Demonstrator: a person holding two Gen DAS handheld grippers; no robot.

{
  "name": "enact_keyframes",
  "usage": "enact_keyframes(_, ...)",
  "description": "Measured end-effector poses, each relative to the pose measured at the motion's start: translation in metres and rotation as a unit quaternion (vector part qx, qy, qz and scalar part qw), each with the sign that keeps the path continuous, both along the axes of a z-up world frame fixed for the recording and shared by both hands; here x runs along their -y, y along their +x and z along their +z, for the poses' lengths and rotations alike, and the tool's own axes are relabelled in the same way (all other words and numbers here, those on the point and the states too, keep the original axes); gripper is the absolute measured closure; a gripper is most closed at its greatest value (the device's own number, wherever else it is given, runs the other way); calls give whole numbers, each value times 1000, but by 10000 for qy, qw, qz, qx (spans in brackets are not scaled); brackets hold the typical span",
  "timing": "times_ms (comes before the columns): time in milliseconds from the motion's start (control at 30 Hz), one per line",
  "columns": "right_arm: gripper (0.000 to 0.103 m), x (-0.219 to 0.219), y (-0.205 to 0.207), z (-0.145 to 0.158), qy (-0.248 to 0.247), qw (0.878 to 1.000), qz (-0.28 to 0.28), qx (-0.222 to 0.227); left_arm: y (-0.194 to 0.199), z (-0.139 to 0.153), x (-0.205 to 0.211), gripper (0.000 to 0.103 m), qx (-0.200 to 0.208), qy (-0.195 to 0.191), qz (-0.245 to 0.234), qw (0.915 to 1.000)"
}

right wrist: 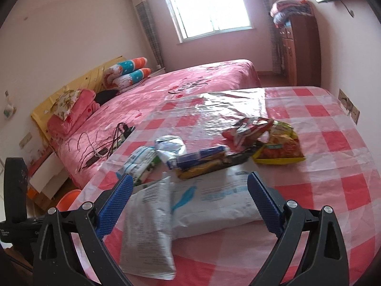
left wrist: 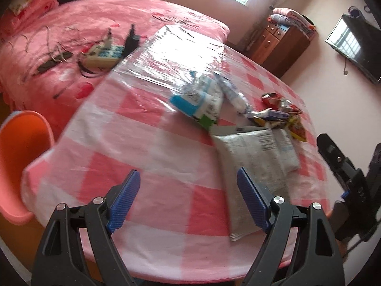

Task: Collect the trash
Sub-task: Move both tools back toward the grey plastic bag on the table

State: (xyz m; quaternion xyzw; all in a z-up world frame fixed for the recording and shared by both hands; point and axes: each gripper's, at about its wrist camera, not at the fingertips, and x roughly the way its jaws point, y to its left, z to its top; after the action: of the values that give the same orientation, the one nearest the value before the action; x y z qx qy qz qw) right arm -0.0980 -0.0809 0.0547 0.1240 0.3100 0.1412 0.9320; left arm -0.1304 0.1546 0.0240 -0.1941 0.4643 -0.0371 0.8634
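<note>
The bed [right wrist: 190, 88] in glossy pink cloth fills ten o'clock. The table [left wrist: 133, 157], under a pink-checked plastic sheet, is bare toward its left edge. Crinkled trash wrappers [right wrist: 273, 143] cluster at one o'clock, with a flat silver packet [right wrist: 147, 226] at six. The left gripper [left wrist: 188, 200] and right gripper [right wrist: 190, 205] both gape wide, ribbed blue pads [left wrist: 123, 200] touching nothing; the packet lies below the right one.

Pink-walled bedroom: bright window [right wrist: 207, 7], pink bed [right wrist: 190, 83], wooden cabinet [right wrist: 301, 50].
</note>
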Motion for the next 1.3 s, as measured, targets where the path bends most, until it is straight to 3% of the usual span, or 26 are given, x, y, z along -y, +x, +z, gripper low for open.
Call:
enact_keyframes(200,8,48,4,-5,383,9985,-363,-146,11,-3,18,19,-188,-489,-164,9985)
enact_keyframes(433,8,91,5,-9,769,9945,-663,-255,21,-8,47,19,-392,-780,-363,9955)
enact_keyframes(933,8,80,18,-23,872,9942,-18,-623,46,-14,82,18,-595,-347,-397,9968)
enact_keyframes(1300,8,71,30,-37,1096,9881,377,-1009,58,-15,90,20,-483,177,-450,9977)
